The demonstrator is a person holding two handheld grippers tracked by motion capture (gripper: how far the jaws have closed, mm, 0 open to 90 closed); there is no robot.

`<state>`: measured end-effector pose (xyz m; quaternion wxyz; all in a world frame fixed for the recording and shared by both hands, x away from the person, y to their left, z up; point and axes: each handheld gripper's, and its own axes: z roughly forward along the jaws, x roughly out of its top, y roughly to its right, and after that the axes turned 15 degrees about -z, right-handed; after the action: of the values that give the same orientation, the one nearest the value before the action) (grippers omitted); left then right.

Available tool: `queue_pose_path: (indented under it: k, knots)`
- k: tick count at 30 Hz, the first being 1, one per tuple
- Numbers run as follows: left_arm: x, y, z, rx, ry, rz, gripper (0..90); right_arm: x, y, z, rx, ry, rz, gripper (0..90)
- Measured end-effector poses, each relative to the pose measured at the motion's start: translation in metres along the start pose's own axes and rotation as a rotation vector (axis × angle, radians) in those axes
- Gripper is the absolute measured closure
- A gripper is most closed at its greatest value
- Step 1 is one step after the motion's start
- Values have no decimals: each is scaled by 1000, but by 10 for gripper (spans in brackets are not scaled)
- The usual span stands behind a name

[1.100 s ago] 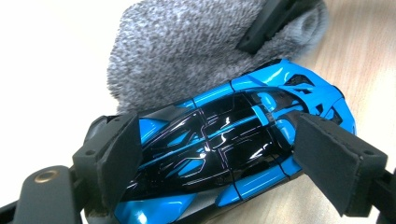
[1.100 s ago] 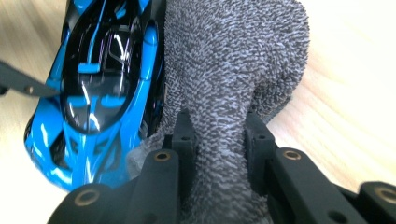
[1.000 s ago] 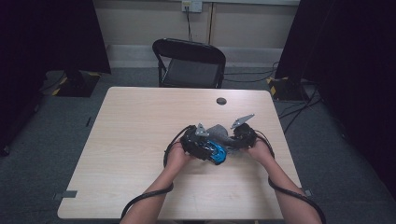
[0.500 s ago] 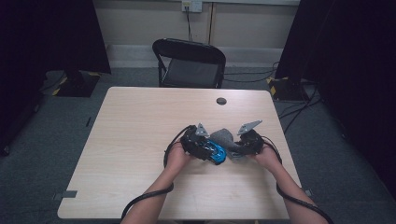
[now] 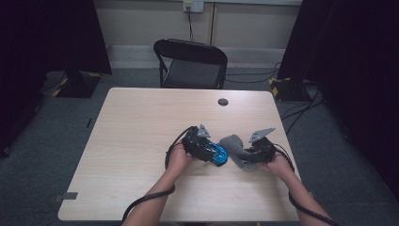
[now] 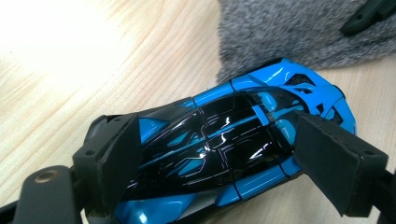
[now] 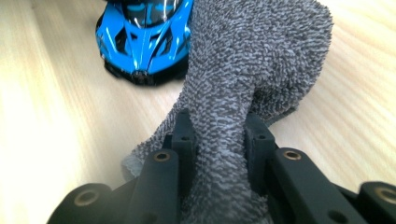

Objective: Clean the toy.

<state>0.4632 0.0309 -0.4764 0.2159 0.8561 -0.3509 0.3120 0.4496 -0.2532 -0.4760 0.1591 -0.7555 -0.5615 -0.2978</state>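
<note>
Left claw (image 6: pixel 219 154): clamping the toy car (image 6: pixel 224 149) across its sides, near centre of the surface (image 5: pixel 141 122).
Right claw (image 7: pixel 219 135): pinching a grey cloth (image 7: pixel 252 60).
Key relation: cloth is lying just right of the car, touching its nose; the car's long axis is pointing toward the right claw.

high view: overhead, faces forward-down | claw views: close, low | shared: toy car (image 6: pixel 233 149), cloth (image 7: pixel 252 60)

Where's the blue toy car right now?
In the high view the blue toy car sits right of the table's centre, clamped in the left gripper, with the grey cloth against its right side.
</note>
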Motion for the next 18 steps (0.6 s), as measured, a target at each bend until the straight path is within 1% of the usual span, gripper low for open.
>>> queue_pose_path:
  k: [11,16,18]
  knots:
    - [-1,1,0,3,4,-1,155,-16,-7,-14,6,10,18,712]
    - [-1,1,0,3,3,0,155,-24,-9,-20,0,12,36,712]
    - [0,1,0,4,2,0,155,-26,-10,-23,-8,4,34,712]
